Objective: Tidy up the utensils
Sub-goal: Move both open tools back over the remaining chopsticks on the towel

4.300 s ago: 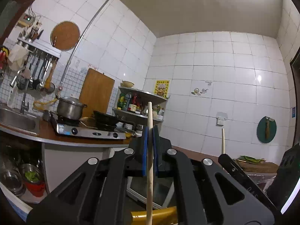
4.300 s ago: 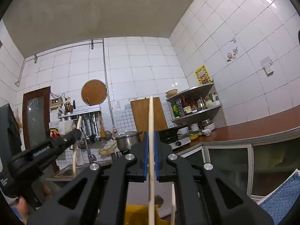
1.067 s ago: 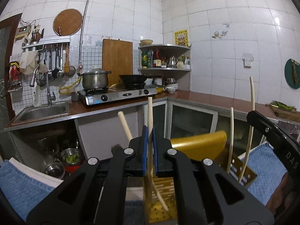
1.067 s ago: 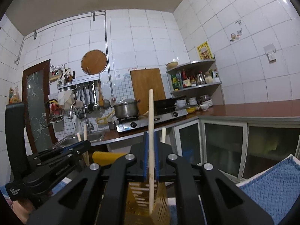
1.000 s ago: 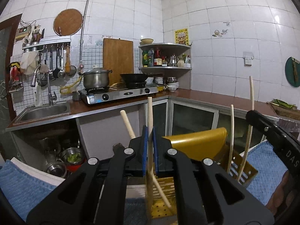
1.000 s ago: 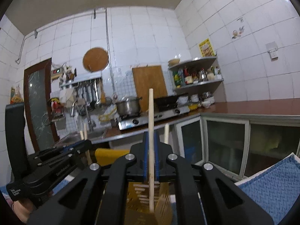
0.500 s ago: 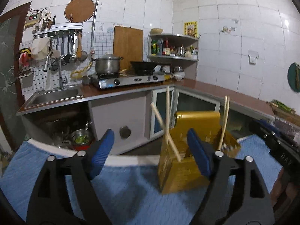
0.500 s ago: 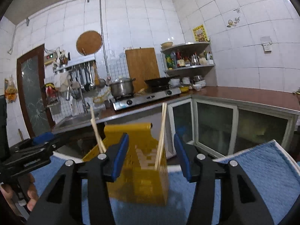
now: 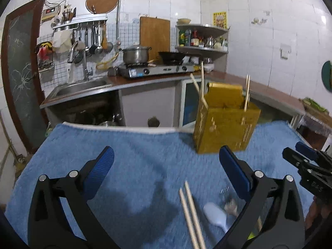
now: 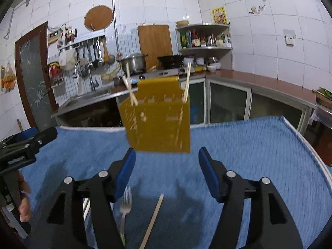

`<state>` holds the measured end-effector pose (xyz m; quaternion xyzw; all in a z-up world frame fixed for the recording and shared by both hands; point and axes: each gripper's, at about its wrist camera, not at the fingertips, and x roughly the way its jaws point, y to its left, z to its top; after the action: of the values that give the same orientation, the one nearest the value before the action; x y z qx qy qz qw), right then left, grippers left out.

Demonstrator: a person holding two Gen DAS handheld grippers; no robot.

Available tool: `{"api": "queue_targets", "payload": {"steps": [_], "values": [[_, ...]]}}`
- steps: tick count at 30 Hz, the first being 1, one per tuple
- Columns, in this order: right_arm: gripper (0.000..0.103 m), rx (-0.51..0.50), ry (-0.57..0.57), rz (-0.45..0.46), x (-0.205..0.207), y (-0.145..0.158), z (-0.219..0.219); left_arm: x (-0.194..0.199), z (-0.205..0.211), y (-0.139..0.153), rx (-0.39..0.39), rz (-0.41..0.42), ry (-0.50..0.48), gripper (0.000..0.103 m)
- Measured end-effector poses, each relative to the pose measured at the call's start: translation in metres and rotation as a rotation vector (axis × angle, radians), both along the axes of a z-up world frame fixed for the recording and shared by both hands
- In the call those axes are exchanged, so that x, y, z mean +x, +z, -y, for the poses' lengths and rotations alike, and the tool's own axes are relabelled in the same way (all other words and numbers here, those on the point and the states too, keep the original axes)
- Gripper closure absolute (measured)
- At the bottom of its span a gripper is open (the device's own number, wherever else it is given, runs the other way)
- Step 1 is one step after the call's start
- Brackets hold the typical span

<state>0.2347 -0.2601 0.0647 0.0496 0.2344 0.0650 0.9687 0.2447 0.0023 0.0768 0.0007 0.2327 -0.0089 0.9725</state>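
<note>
Both the left hand-held gripper (image 9: 166, 166) and the right hand-held gripper (image 10: 167, 166) are released, grasping nothing; loose chopsticks (image 9: 192, 211) lie on the blue surface (image 9: 124, 155), near the yellow holder (image 9: 225, 128); better to take one centrally, then lower it vertically.

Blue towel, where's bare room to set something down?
Bare: the blue towel left of the yellow holder, and its right side. Crowded: the near edge, with loose chopsticks, a white spoon and a fork.

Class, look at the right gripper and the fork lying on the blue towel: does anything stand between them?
Nothing visible does. The right gripper is open above the blue towel, and the fork lies bare just below its left finger.
</note>
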Motion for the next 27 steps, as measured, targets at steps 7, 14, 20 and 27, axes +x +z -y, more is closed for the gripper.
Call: {"api": "queue_targets", "payload": {"steps": [7, 14, 20, 27], "values": [[0.038, -0.010, -0.009, -0.095, -0.019, -0.030, -0.010, -0.007, -0.002, -0.035, -0.035, -0.161, -0.030, 0.005], [0.038, -0.070, -0.035, -0.186, -0.005, -0.061, -0.019, 0.011, 0.001, -0.079, -0.009, -0.293, -0.022, 0.005], [0.038, -0.129, -0.049, -0.279, 0.014, -0.070, -0.025, 0.025, 0.006, -0.094, 0.011, -0.356, 0.020, 0.006], [0.060, -0.102, -0.023, -0.368, 0.025, -0.084, -0.028, 0.032, 0.009, -0.096, -0.039, -0.393, -0.036, 0.036]]}}
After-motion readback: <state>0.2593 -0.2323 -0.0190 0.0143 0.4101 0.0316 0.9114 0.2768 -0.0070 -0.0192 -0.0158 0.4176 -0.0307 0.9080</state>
